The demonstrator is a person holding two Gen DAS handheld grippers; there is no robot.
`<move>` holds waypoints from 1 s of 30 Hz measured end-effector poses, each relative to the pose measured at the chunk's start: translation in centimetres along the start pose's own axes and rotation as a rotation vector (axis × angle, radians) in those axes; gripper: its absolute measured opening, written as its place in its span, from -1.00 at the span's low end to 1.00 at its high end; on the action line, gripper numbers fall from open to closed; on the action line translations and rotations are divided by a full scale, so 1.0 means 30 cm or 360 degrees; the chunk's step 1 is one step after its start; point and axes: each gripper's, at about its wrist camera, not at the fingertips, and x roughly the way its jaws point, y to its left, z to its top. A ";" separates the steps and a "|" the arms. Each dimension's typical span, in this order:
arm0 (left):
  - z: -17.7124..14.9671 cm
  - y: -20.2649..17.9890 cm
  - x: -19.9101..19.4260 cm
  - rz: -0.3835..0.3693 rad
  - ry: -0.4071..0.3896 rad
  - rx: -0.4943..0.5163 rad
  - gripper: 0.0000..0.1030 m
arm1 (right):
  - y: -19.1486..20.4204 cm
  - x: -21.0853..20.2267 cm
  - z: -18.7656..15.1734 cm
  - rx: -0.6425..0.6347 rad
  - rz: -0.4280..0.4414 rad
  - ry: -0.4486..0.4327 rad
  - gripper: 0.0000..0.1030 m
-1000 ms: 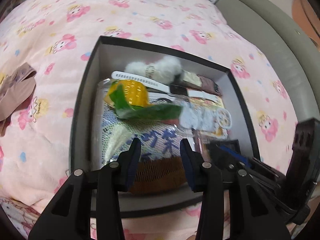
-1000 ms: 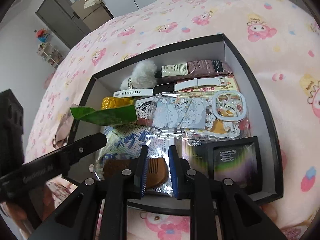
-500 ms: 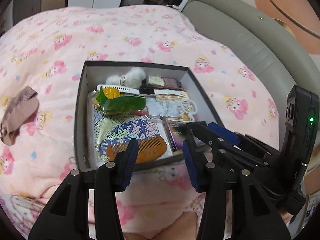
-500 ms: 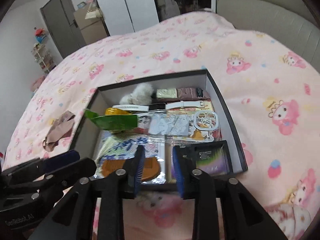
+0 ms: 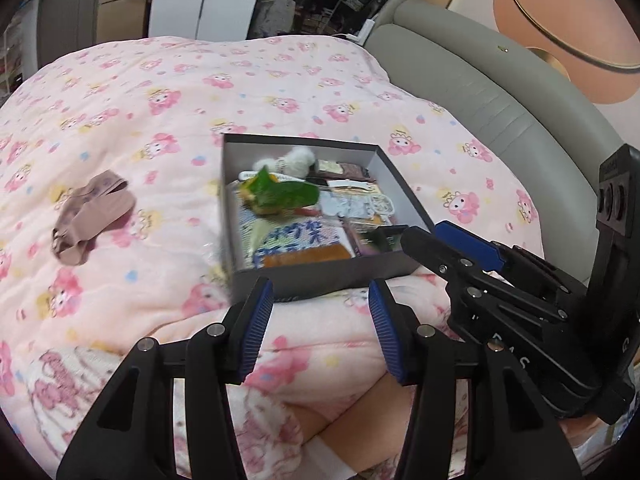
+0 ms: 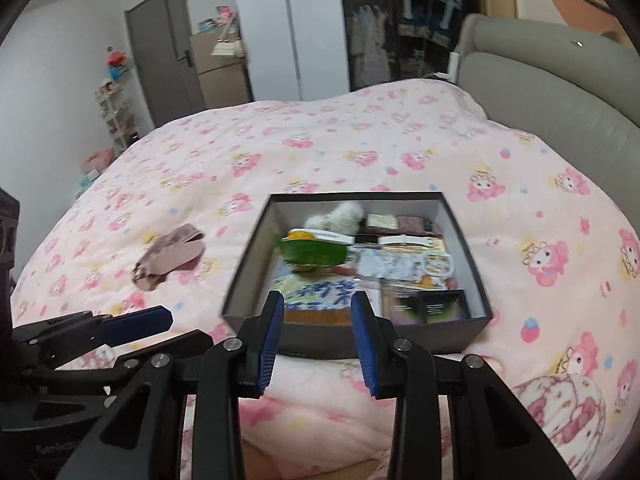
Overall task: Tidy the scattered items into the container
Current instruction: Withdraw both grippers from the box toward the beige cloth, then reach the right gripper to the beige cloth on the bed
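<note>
We've got both grippers hanging over the pink bed quilt. The left gripper has its fingers apart and opening, nothing between them. Same with the right gripper, fingers apart and empty. The dark box sits just beyond both sets of fingers, packed with a comb, green packet and phone case. A tan sock lies left of the fingers, well apart from the box.

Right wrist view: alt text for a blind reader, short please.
An open dark box packed with small items sits on a pink cartoon-print quilt, with a crumpled brown cloth lying outside it to the left. The right gripper hangs empty in front of the box, jaws apart; the left gripper shows at lower left.
</note>
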 end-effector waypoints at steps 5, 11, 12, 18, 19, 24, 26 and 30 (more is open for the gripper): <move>-0.033 0.053 -0.047 0.0035 -0.0009 -0.0019 -0.02 | 0.088 -0.006 -0.016 -0.0062 0.0015 0.0008 -0.41; -0.070 0.149 -0.106 0.0076 -0.0044 -0.0100 -0.02 | 0.200 0.004 -0.022 -0.0148 0.0083 0.0033 -0.41; -0.078 0.174 -0.118 0.0089 -0.0053 -0.0122 -0.02 | 0.216 0.008 -0.023 -0.0157 0.0095 0.0038 -0.41; -0.128 0.347 -0.156 0.0200 -0.0069 -0.0299 -0.05 | 0.369 0.106 -0.029 -0.0232 0.0255 0.0128 -0.42; -0.134 0.376 -0.158 0.0211 -0.0069 -0.0342 -0.05 | 0.398 0.131 -0.028 -0.0239 0.0285 0.0152 -0.43; -0.143 0.546 -0.170 0.0269 -0.0123 -0.0557 -0.04 | 0.531 0.233 0.016 -0.0318 0.0388 0.0206 -0.43; -0.135 0.603 -0.162 0.0290 -0.0129 -0.0619 -0.04 | 0.583 0.283 0.038 -0.0362 0.0399 0.0225 -0.43; -0.115 0.739 -0.125 0.0369 -0.0118 -0.0766 -0.04 | 0.648 0.418 0.064 -0.0368 0.0459 0.0334 -0.43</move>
